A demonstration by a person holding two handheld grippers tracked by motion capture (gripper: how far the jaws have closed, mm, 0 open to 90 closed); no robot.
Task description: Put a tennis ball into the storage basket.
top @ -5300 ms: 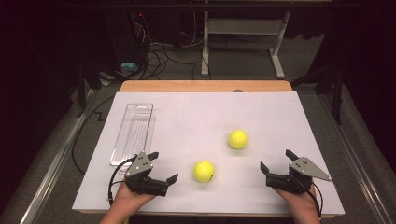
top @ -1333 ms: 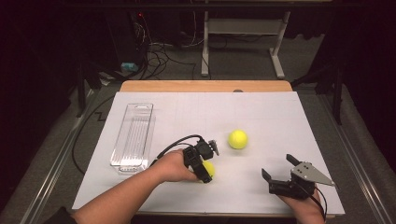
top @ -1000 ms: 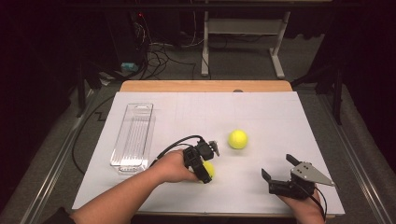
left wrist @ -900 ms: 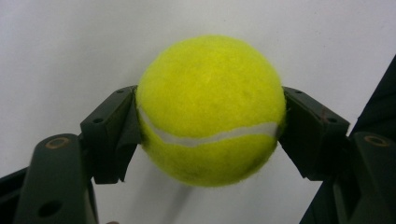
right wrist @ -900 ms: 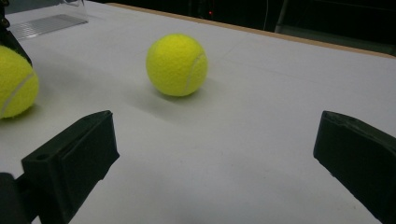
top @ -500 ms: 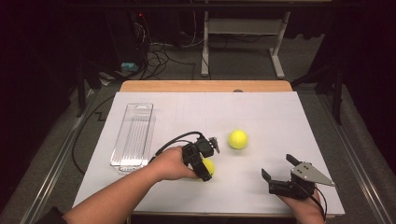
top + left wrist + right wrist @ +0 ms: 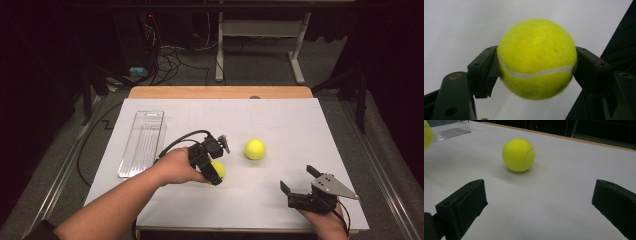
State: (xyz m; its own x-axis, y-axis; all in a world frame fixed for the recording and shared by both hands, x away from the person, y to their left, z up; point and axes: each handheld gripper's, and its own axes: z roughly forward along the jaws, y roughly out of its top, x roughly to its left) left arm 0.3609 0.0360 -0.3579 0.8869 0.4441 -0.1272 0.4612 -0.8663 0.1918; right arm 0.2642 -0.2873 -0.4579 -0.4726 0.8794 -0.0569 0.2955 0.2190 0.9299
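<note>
My left gripper (image 7: 216, 170) is clamped on a tennis ball (image 7: 537, 58), one jaw pressed into each side of it; the white seam runs across the ball just below the jaw line. In the high view that held ball (image 7: 218, 170) sits near the worktop's (image 7: 280, 120) middle, toward my side. Whether it is touching the white surface or raised off it, I cannot tell. A second ball (image 7: 254, 148) rests loose on the worktop, near the held one and beyond it to the right. My right gripper (image 7: 300, 186) lies low at the near right edge, jaws wide apart and holding nothing; the second ball (image 7: 518, 155) lies ahead of them. A clear tray (image 7: 142, 142) lies lengthwise at the left.
</note>
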